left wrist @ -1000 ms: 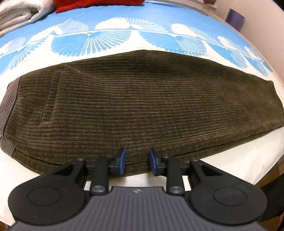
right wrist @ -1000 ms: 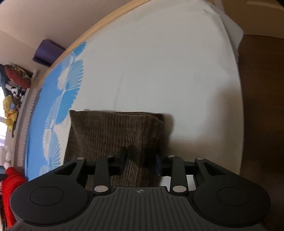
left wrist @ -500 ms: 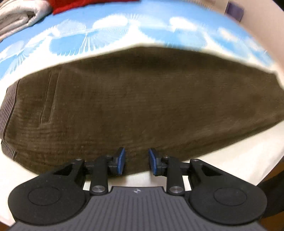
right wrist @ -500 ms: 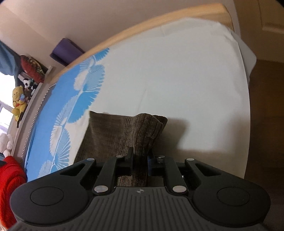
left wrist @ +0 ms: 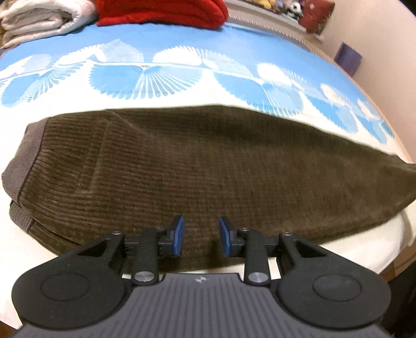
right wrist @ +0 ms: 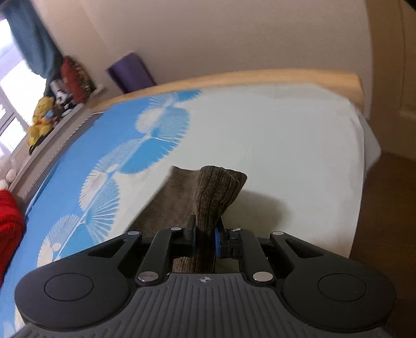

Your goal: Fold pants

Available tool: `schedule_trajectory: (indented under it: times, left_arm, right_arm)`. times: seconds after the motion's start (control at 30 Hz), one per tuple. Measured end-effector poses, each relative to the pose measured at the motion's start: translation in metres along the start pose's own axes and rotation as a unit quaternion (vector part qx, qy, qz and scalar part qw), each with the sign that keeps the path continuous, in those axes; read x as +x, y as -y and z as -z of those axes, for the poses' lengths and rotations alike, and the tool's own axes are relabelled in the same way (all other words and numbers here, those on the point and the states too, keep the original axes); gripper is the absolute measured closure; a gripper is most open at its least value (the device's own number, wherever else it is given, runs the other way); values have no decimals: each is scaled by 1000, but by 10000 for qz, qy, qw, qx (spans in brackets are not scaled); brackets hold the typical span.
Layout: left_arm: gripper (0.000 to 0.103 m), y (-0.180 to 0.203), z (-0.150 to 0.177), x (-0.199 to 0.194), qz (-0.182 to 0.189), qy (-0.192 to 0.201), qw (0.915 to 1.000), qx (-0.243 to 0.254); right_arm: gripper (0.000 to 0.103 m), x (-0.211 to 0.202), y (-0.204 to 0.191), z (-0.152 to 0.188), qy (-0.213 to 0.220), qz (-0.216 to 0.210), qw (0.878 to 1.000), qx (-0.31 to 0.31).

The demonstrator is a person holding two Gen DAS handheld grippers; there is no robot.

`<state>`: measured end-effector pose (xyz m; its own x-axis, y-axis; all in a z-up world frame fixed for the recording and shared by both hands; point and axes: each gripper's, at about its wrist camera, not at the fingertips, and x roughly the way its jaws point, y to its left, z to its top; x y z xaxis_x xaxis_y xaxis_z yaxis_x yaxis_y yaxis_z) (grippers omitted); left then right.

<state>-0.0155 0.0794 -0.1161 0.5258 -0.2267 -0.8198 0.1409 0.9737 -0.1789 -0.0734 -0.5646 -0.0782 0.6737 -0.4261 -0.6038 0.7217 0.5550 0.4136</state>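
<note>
Dark brown corduroy pants [left wrist: 208, 166] lie folded lengthwise across the bed, with the grey waistband [left wrist: 23, 161] at the left and the leg ends at the right. My left gripper [left wrist: 199, 235] is open and empty, just above the pants' near edge. My right gripper [right wrist: 205, 234] is shut on the leg end of the pants [right wrist: 215, 192] and lifts it off the sheet; the cloth bunches up between the fingers.
The bed has a white sheet [right wrist: 299, 145] and a blue fan-patterned cover [left wrist: 145, 78]. A red garment [left wrist: 161, 11] and folded white bedding [left wrist: 39, 18] lie at the far side. A wooden bed frame [right wrist: 260, 78], a purple box [right wrist: 130, 72] and stuffed toys [right wrist: 41, 114] line the wall.
My right gripper closed on the leg end and raised it off the bed. My left gripper stayed open and tilted up slightly over the pants' near edge.
</note>
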Motion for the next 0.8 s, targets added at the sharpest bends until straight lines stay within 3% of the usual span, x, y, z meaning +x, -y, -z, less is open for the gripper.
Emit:
schedule_trajectory:
  times: [0.1,0.17,0.23,0.3,0.4,0.47,0.53,0.57,0.6,0.63,0.7,0.8]
  left_arm:
    - [70,-13,-8,-7,-22,140,9994,-321]
    - [70,-23,-12,-11,-22,221,9979,-602]
    - [70,-32,-14,-14,-36,255,9962,-830]
    - [70,-39,-15,-15,-65,238,9952,-949]
    - [70,-43,-14,-17,-54,194,9948,-995]
    - [70,-44,-13,-19,-30,179,9950,-980]
    - [69,-44,-12,-18,22,137,9951,-984]
    - [69,-44,-11,-18,34,128,9950,-990]
    - [69,-44,-11,-17,40,125,9950,-989]
    - [69,-44,-10,-18,54,132,9950,-991]
    - [68,-45,-12,-18,121,154,9947,-1011]
    - [67,-44,-17,-16,168,189,9941,-1050]
  right_arm:
    - [91,-39,-67,6,433,-411,9928,-1039]
    - [91,-74,-123,28,773,-918,9748,-1883]
    - [91,-111,-173,65,1090,-1485,9427,-2780]
    - [90,-146,-213,121,1312,-2092,9030,-3515]
    - [90,-171,-246,214,1349,-2596,8437,-4501]
    - [86,-167,-258,282,930,-2696,8079,-5157]
    - [80,-147,-263,349,-105,-2609,7613,-5935]
    - [80,-142,-258,372,-474,-2596,7414,-6170]
    - [80,-141,-252,386,-674,-2621,7293,-6284]
    - [80,-146,-245,396,-777,-2667,7198,-6361]
    - [72,-161,-235,396,-738,-2836,7136,-6364]
    - [69,-174,-227,372,-843,-3225,7129,-6170]
